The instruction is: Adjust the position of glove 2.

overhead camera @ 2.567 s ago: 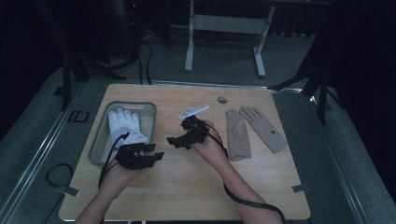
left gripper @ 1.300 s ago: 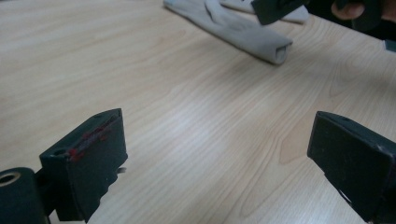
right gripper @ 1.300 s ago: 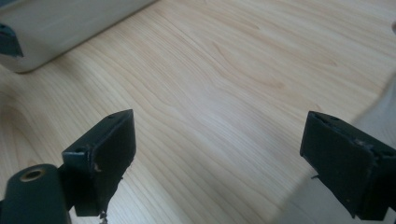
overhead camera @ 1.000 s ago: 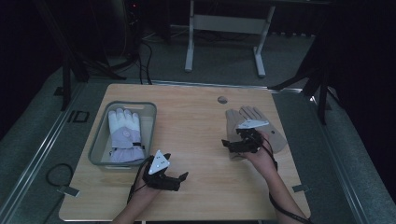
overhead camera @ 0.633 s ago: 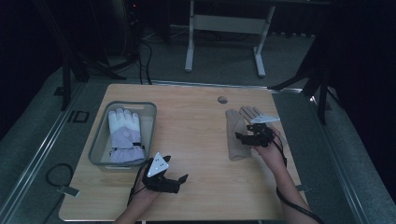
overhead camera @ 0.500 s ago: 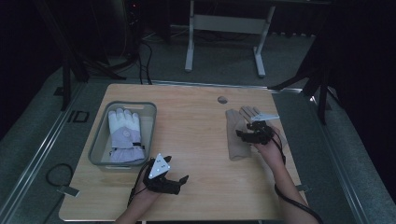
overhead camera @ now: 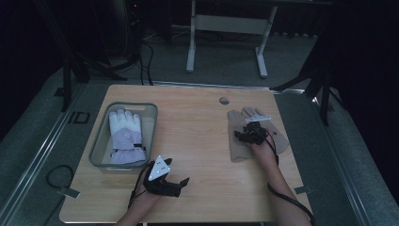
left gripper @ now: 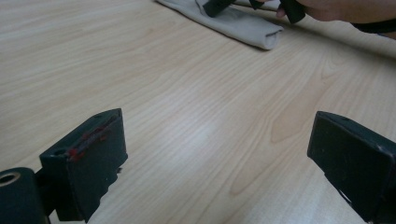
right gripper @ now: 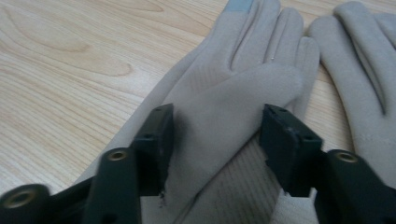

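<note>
Right gripper [right gripper: 212,140] jaws closing round the beige glove [right gripper: 233,102] thumb, centre frame, pads not yet pressing; risk of pinching only the thumb. Left gripper [left gripper: 219,163] jaws apart, empty.

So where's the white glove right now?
In the high view the white glove lies flat inside the grey bin on the table's left side, just above the left gripper.

Dark room, grey floor [overhead camera: 226,61], white stand [overhead camera: 226,23]
</note>
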Available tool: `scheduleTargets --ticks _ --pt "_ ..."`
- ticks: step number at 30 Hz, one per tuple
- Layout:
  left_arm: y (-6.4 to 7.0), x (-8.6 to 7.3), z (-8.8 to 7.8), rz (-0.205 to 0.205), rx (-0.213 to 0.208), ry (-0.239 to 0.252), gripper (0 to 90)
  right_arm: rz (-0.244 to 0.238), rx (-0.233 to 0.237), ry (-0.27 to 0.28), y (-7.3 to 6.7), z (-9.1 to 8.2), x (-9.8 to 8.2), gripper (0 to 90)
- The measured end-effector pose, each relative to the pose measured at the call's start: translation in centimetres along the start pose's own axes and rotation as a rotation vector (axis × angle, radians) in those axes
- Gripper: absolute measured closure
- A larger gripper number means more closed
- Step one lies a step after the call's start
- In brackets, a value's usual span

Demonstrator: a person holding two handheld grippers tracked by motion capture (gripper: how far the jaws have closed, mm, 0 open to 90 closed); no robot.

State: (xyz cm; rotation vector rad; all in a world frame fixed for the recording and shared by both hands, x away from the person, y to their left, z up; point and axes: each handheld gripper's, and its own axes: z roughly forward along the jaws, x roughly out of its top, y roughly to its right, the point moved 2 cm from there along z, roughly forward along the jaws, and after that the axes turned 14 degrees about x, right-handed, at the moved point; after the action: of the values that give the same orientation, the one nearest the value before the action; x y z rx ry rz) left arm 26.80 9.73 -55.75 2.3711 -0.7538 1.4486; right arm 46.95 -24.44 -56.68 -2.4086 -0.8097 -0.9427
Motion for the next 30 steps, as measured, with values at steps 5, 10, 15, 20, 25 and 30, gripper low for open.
scheduleTargets --ticks 5,10,15,20,25,30 --pt "0.1 -0.1 0.0 0.003 0.006 -0.002 4.6 0.012 -0.031 0.008 -1.0 0.1 0.0 72.7" --pt "-0.1 -0.1 0.1 -0.003 0.011 0.002 4.6 0.098 -0.015 0.027 -2.2 0.2 0.2 77.3" --pt "-0.1 -0.1 0.1 -0.002 0.02 0.007 4.6 0.138 0.023 0.073 -4.6 -0.1 1.2 77.8" --pt "-0.2 -0.1 0.1 0.001 0.027 0.006 4.6 0.153 0.05 0.136 -8.0 -1.3 2.6 77.9" --pt "0.0 -0.1 0.1 0.009 0.024 0.01 4.6 0.18 0.07 0.199 -11.0 -2.7 2.8 77.9" --pt "0.0 0.0 -0.1 0.008 0.027 0.019 4.6 0.21 0.073 0.191 -13.4 -2.4 1.0 77.7"
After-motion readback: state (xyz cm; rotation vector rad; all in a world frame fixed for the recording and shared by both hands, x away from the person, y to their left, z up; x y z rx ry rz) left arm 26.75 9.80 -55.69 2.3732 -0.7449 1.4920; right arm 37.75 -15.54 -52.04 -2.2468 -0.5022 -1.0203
